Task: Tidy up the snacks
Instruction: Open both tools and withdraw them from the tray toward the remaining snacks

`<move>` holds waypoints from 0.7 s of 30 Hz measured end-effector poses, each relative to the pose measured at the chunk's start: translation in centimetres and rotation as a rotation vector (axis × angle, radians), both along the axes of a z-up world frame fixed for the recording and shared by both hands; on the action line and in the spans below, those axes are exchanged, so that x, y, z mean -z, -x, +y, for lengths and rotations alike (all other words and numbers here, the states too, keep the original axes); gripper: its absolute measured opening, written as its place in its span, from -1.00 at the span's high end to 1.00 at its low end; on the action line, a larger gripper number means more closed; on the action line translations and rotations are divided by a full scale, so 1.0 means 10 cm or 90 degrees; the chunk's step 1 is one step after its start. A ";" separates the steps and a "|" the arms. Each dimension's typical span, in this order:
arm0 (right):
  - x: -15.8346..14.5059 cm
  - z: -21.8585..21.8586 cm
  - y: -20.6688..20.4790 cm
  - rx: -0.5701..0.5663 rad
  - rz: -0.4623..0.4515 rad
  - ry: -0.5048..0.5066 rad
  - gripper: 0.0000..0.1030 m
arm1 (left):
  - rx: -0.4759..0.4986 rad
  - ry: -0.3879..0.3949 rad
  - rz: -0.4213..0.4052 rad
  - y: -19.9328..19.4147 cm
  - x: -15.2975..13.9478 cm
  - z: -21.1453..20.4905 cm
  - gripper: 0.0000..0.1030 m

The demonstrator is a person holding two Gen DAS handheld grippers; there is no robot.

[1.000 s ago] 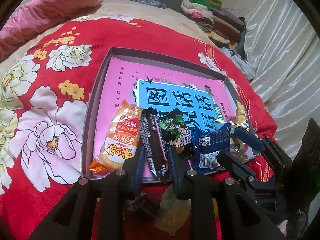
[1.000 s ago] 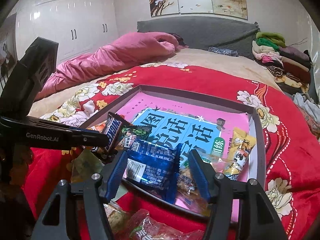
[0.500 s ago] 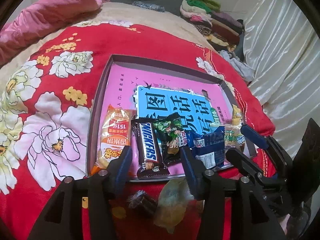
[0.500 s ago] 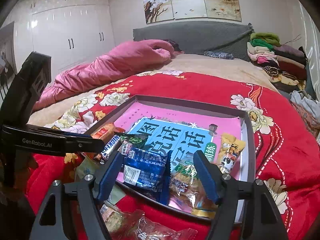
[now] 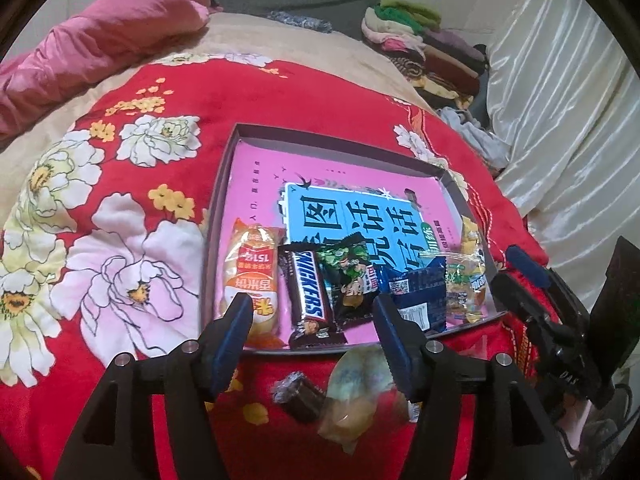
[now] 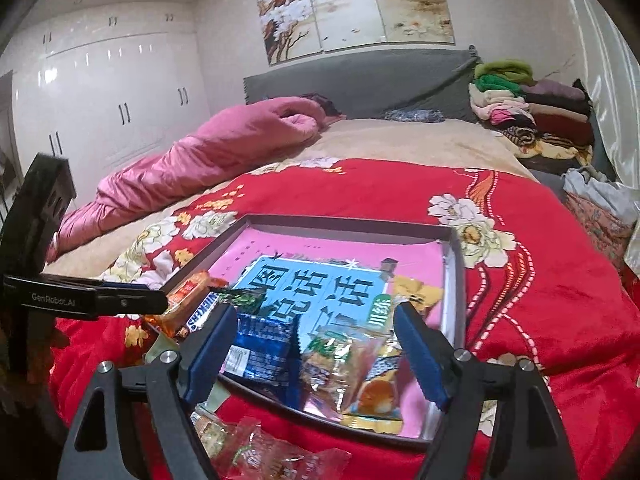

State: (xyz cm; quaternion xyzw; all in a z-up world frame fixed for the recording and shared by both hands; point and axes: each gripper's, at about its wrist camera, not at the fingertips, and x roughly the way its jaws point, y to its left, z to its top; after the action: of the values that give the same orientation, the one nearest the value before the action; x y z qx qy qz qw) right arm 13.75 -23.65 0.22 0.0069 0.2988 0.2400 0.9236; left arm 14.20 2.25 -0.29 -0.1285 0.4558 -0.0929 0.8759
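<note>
- Left gripper: jaws spread and have just been opening. The chocolate bar lies between the fingers in this view, flat in the tray, with neither pad pressing on it.
- Right gripper: jaws spread wide, also just been opening. Blue packet and clear snack bag show between the fingers; both rest in the tray, pads clear of them.
- Tray: shallow, dark-rimmed, pink floor with a blue printed panel, sitting on a red flowered blanket.
- Snacks lie in a row along the tray's near edge. In the left wrist view, from left: orange packet, chocolate bar, green-and-black packet, blue packet, clear snack bag.
- A yellow packet lies by the tray's right wall, just beyond the clear bag.
- Outside the tray, on the blanket just before its near rim: a small dark wrapped sweet and a pale crinkled wrapper, touching each other.
- Right wrist view, bottom edge: more clear-wrapped snacks on the blanket, outside the tray.
- Far side: pink quilt, grey headboard, stack of folded clothes, white wardrobe.
</note>
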 end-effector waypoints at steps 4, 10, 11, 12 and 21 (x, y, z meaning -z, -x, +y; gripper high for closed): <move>-0.03 -0.06 0.02 0.009 -0.002 -0.004 -0.56 | -0.010 0.000 0.001 0.03 -0.01 0.07 -0.25; -0.04 -0.11 0.06 0.016 -0.002 -0.008 -0.56 | -0.017 -0.003 0.003 0.08 -0.02 0.16 -0.25; -0.05 -0.11 0.07 0.017 -0.002 -0.007 -0.56 | -0.018 -0.005 0.004 0.09 -0.01 0.17 -0.25; -0.05 -0.12 0.08 0.018 -0.002 -0.007 -0.56 | -0.018 -0.007 0.005 0.10 0.00 0.18 -0.25; -0.05 -0.21 0.14 0.034 0.018 -0.019 -0.56 | -0.014 -0.030 0.020 0.22 0.07 0.24 -0.25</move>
State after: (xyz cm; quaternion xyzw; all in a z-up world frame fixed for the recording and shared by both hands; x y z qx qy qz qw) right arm 12.30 -25.71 0.69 0.0319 0.3076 0.2199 0.9252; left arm 11.97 4.65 -1.03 -0.1145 0.4704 -0.0707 0.8721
